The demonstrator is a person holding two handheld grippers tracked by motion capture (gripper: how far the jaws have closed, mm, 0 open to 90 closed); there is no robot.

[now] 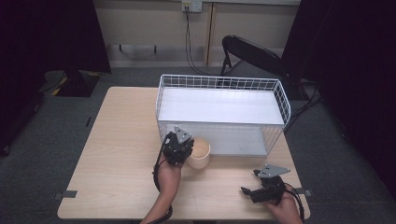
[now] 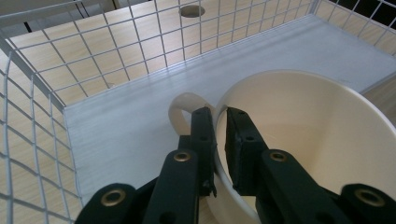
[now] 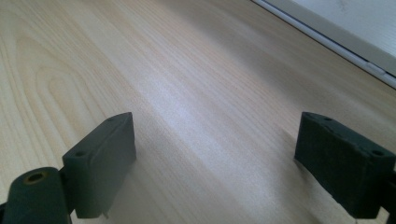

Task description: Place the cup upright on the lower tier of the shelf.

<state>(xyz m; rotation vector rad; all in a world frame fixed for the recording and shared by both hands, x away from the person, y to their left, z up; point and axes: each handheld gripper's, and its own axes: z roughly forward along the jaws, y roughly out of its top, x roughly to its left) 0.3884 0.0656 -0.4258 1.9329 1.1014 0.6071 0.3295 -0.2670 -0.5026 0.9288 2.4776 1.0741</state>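
Cream ceramic, by the look of it: that's the mug (image 1: 199, 154) in the high view, standing on the light wood table (image 1: 121, 154) right at the open front of the white wire basket (image 1: 222, 112), by the lower level's front left corner. The left tool (image 1: 186, 150) comes at it from the left and sits over the rim. The right tool (image 1: 249, 191) rests well apart, down near the table's front right edge, with nothing near it.

Left gripper view: the left tool (image 2: 220, 122) is clamped on the mug's wall (image 2: 299, 130), one jaw outside, one inside, just beside the handle (image 2: 183, 106). The basket's white floor (image 2: 116, 130) lies right behind the mug.

Right gripper view: the right tool (image 3: 217, 140) stands wide apart and holds nothing, just bare table (image 3: 187, 84) between the jaws.

My take on handling: stiff, probably glazed so a bit slick, heavier than it looks, and it'll chip if knocked on the wire. A rim pinch next to the handle is a decent spot, since the handle stops it swivelling, but the mug may tilt from one side, so lift it slow and level.
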